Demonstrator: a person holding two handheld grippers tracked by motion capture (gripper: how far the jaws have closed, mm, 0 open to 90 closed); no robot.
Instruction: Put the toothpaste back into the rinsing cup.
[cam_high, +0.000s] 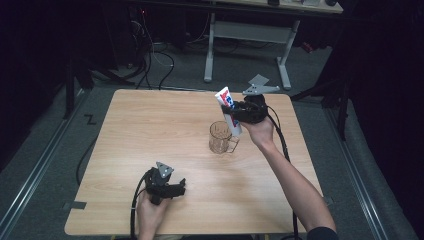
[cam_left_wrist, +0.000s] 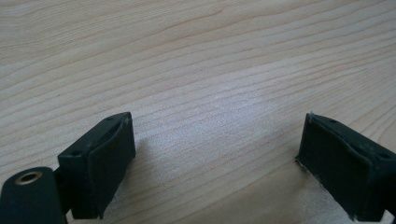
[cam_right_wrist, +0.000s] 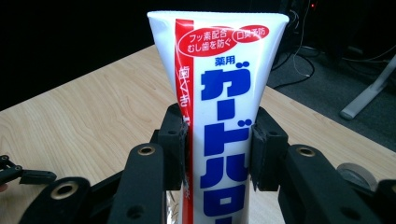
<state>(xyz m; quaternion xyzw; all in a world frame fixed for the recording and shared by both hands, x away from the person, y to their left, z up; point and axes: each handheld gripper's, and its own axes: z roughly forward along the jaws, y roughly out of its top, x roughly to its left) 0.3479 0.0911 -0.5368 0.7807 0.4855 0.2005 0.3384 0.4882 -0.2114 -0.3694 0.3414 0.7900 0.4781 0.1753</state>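
I have the right tool (cam_high: 235, 116) clamped on a toothpaste tube (cam_high: 228, 111), white with a red stripe and blue lettering. In the right gripper view the two black pads press the tube's (cam_right_wrist: 219, 93) sides at about its middle, and its flat crimped end stands up above them. From the high view the tube leans, crimped end toward 11 o'clock, lower end dipping toward the mouth of a clear glass mug (cam_high: 220, 137). I cannot tell whether the tube touches the mug's rim or is already inside it. The mug stands upright on the wooden counter (cam_high: 150, 130) a little right of centre, its handle toward 4 o'clock, and the right hand (cam_high: 260, 131) sits just beside it at 2 o'clock.

My left tool (cam_high: 176, 189) is well apart from all that, down near the counter's front edge at about 7 o'clock from the mug. In the left gripper view its jaws stand wide, nothing between them but bare wood grain, and they hang close over the counter (cam_left_wrist: 196, 70). The left hand (cam_high: 150, 212) grips it from below.
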